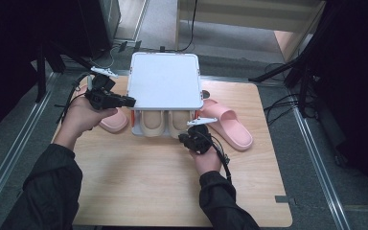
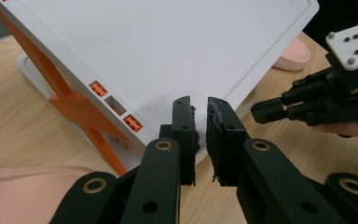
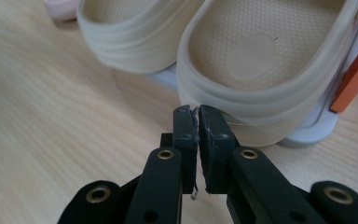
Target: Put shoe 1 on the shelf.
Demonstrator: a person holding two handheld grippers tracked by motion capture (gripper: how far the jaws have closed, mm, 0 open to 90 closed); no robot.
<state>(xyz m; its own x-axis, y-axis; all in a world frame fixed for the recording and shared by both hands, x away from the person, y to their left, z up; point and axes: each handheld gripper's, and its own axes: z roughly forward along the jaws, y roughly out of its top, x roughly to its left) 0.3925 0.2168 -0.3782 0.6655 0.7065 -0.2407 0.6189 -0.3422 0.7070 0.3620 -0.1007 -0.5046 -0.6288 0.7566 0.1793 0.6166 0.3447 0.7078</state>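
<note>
A white shoe rack [image 1: 165,79] with orange struts [image 2: 74,102] stands at the back of the wooden table. Two beige slippers [image 1: 152,122] [image 1: 177,122] lie on its lower shelf, heels toward me. My left gripper [image 1: 129,101] is at the left edge of the top shelf [image 2: 168,46]; its jaws [image 2: 200,105] are shut with a thin slit and nothing between them. My right gripper [image 1: 186,136] is shut, with its tips [image 3: 196,111] against the heel rim of the right beige slipper [image 3: 261,56]. The other beige slipper [image 3: 130,37] lies beside it.
One pink slipper [image 1: 230,127] lies on the table right of the rack. Another pink slipper [image 1: 112,122] sits left of the rack, under my left hand. Bare wooden tabletop [image 1: 148,182] stretches in front of the rack. Dark stands and cables surround the table.
</note>
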